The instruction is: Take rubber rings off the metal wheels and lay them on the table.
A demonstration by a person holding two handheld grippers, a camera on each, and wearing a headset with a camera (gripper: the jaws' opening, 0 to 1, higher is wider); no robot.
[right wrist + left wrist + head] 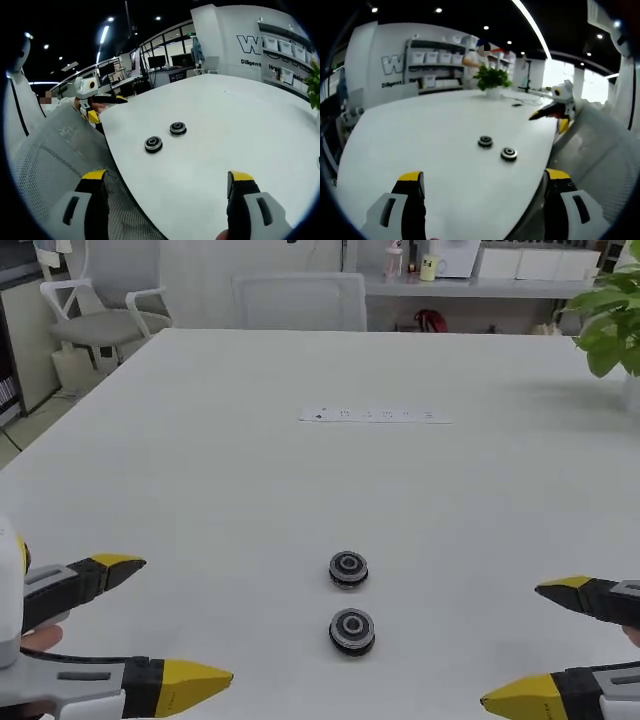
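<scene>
Two small metal wheels with black rubber rings lie flat on the white table [200,470], one behind the other. The farther wheel [348,569] [485,142] [178,128] and the nearer wheel [352,631] [509,154] [153,144] sit a short gap apart. My left gripper [170,620] [482,176] hovers open at the table's front left, well left of the wheels, holding nothing. At the front right my right gripper [520,645] [167,175] is open and holds nothing. Each gripper also appears in the other's view: the right gripper [555,107], the left gripper [100,100].
A flush power strip [375,416] lies in the table's middle, beyond the wheels. A potted plant [610,320] stands at the far right corner. Office chairs [300,300] stand past the far edge. A mesh chair back [60,145] is close to the near edge.
</scene>
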